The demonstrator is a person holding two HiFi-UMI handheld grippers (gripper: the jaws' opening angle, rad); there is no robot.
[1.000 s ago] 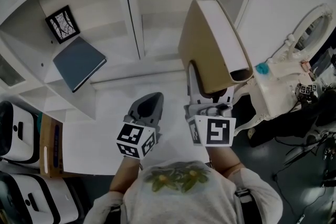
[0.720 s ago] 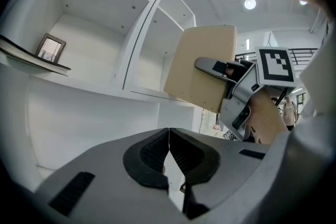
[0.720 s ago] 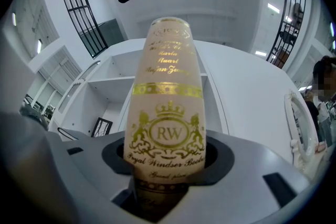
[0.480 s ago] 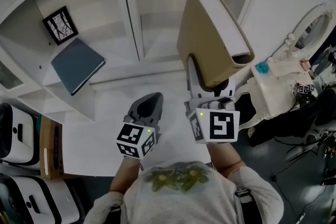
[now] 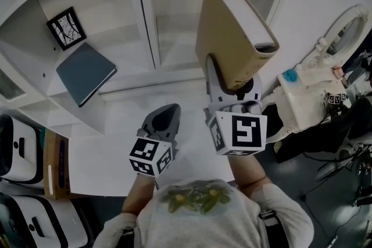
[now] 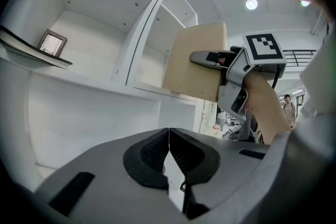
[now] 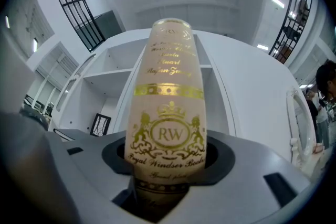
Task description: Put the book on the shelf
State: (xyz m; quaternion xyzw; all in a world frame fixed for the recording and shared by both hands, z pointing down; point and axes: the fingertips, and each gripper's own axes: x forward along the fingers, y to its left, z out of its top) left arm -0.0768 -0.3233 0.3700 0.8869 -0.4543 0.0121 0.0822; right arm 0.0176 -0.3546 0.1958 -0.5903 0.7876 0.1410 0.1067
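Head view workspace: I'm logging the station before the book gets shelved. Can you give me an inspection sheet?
Surface: white shelf unit with open compartments; white ledge below it.
Job's things: tan book raised in front of the shelf unit, gold-printed spine toward the right gripper's camera.
Clutter: blue-grey book lying flat in the left compartment; framed picture behind it.
Grippers: right gripper shut on the tan book; left gripper shut, holding nothing.
Cables: thin dark cables at far right.
Surroundings: white machine at right; white cases and cardboard box at lower left.
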